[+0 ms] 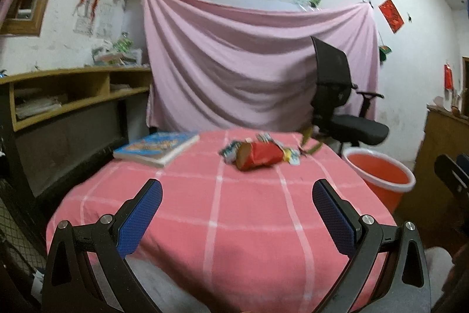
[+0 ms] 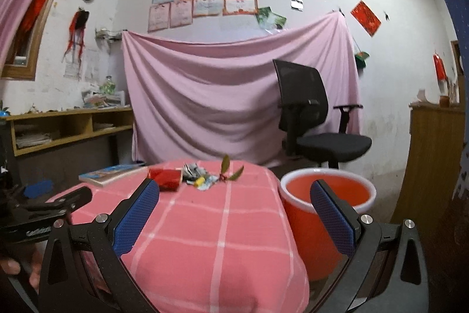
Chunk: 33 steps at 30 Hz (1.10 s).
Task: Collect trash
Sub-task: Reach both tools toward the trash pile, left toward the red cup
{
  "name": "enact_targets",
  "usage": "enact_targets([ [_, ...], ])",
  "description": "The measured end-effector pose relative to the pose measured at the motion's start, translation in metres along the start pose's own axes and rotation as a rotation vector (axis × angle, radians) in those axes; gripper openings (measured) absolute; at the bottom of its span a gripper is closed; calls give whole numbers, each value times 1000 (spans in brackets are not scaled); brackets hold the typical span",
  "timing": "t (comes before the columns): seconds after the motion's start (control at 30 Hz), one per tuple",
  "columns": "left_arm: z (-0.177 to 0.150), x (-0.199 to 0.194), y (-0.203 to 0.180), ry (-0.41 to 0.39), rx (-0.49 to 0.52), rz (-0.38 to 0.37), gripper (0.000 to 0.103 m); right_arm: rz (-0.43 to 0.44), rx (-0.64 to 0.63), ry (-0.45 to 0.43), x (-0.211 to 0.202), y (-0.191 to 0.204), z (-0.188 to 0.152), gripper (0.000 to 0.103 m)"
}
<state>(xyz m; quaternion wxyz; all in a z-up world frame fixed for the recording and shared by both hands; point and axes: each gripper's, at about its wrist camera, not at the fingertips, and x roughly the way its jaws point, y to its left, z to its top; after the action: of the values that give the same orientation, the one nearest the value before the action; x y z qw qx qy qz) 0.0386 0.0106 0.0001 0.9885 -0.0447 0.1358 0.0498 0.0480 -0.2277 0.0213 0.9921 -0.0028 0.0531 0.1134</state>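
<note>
With both my left gripper [image 1: 237,195] and right gripper [image 2: 234,197] spread wide and empty, I judge the red wrapper [image 1: 261,158] among scraps at the desk's [image 1: 249,225] far end light, crinkly, best pinched mid-body.

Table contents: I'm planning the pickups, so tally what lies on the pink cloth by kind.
Book: 1
Red cylindrical container, lying on its side: 1
Leafy twig: 1
Heap of crumpled wrappers, pieces too blurred to separate: 1
Total: 4
</note>
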Motion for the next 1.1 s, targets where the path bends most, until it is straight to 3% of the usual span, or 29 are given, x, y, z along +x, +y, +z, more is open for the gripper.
enact_targets([
  [0.23,20,41,9,-64,-65,12,100,-18,0,-36,40,-6,19,103],
  [0.33,31,62,11,-82,-78,21,100,16,1,-54,64,-8,29,103],
  [0.47,48,85,4,-156,-35,59,100,109,37,14,108,-13,42,103],
  [0.57,56,104,2,-161,0,88,100,133,82,80,147,-21,49,103],
  [0.7,58,135,10,-69,-13,91,100,86,73,165,191,-25,50,103],
  [0.8,58,158,23,58,-87,89,100,34,71,265,227,-27,47,103],
  [0.93,59,181,39,197,-192,81,100,101,96,386,255,-22,32,103],
  [1.1,59,187,43,239,-244,64,100,103,71,526,278,-12,19,103],
])
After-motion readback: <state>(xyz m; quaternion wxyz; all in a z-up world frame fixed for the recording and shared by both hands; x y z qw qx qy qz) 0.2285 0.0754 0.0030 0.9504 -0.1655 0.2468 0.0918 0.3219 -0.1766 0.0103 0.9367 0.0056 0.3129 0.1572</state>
